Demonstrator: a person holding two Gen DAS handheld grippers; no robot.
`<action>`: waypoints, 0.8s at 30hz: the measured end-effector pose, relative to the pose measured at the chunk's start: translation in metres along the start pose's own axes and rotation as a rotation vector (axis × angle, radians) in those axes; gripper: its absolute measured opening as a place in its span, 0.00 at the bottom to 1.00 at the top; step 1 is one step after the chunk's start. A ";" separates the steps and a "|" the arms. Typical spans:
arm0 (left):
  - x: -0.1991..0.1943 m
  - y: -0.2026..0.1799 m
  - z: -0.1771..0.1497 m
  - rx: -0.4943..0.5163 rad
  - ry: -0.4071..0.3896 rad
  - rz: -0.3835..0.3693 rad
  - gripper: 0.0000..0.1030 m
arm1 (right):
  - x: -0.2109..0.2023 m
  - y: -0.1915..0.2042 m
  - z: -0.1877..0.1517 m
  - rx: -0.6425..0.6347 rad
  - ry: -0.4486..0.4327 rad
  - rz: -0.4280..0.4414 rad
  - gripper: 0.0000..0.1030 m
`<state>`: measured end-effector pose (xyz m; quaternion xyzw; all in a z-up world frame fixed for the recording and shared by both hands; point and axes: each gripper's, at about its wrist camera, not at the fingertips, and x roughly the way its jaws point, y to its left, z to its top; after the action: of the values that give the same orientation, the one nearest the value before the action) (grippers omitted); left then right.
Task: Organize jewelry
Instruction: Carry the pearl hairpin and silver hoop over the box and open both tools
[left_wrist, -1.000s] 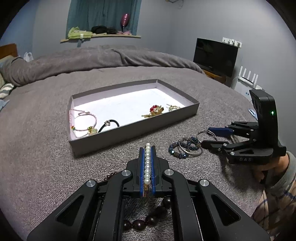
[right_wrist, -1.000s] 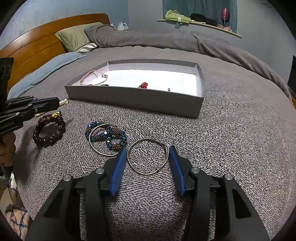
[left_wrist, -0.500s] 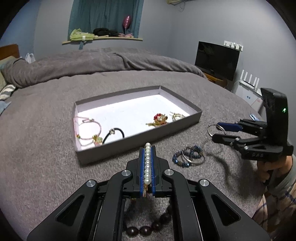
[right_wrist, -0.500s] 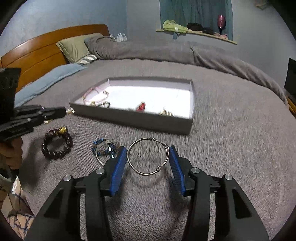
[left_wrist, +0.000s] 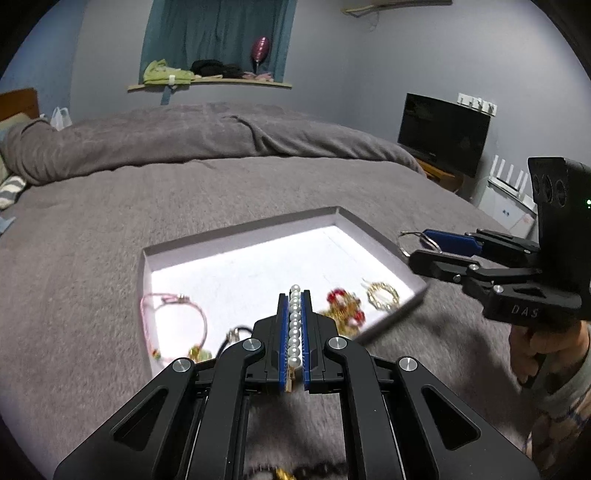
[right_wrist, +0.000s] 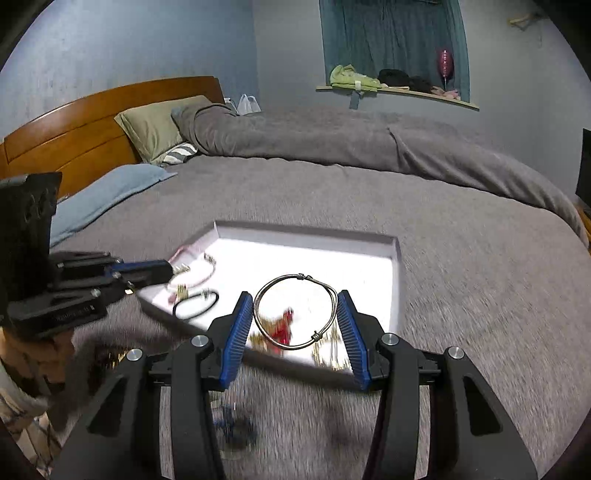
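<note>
Bed (right_wrist: 461, 258): grey cover, serves as the work surface; soft and textured, so loose pieces lie flat on it.

Tray (left_wrist: 351, 221): shallow grey box, white floor, open top, set mid-bed. Judged to be the collecting place for the jewelry. Low walls mean a piece must be lifted over the rim before release.

Right gripper (right_wrist: 295, 317): raised above the near edge of the tray. Fingers set fairly wide, pads pressing the two sides of a wire bangle (right_wrist: 295, 277), which spans the gap and lies roughly flat between them. A grip across the hoop keeps it from swinging. In the left view the same bangle (left_wrist: 404, 240) pokes out past the blue pad, over the tray's right wall.

Left gripper (left_wrist: 294, 325): fingers narrow, clamped on a pearl strand (left_wrist: 294, 317) running lengthwise between the pads, its tip protruding forward. It sits over the tray's near side.

Already in tray: pink cord bracelet (left_wrist: 173, 314) at left, black loop (right_wrist: 195, 306) beside it, red-gold piece (left_wrist: 343, 310), small gold ring-shaped piece (left_wrist: 382, 295) at right.

Obstructions: both grippers converge on the same near half, where these pieces lie. Judgement: the bare far floor is the safer drop zone; dropping near risks tangling.

Still on bed: dark beads (left_wrist: 317, 470) below the left gripper; a blurred blue item (right_wrist: 232, 424) under the right.
</note>
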<state>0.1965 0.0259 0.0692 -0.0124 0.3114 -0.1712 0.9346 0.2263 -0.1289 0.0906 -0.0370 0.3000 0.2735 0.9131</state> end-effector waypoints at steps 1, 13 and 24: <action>0.005 0.001 0.003 -0.005 0.004 0.005 0.07 | 0.006 -0.001 0.004 0.003 0.004 0.005 0.46; 0.079 0.029 0.033 -0.093 0.116 0.039 0.07 | 0.086 -0.037 0.035 0.106 0.128 -0.010 0.46; 0.109 0.036 0.032 -0.111 0.189 0.063 0.07 | 0.120 -0.039 0.033 0.095 0.228 -0.044 0.46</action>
<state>0.3078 0.0214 0.0279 -0.0381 0.4076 -0.1246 0.9038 0.3447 -0.0971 0.0450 -0.0311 0.4137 0.2330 0.8795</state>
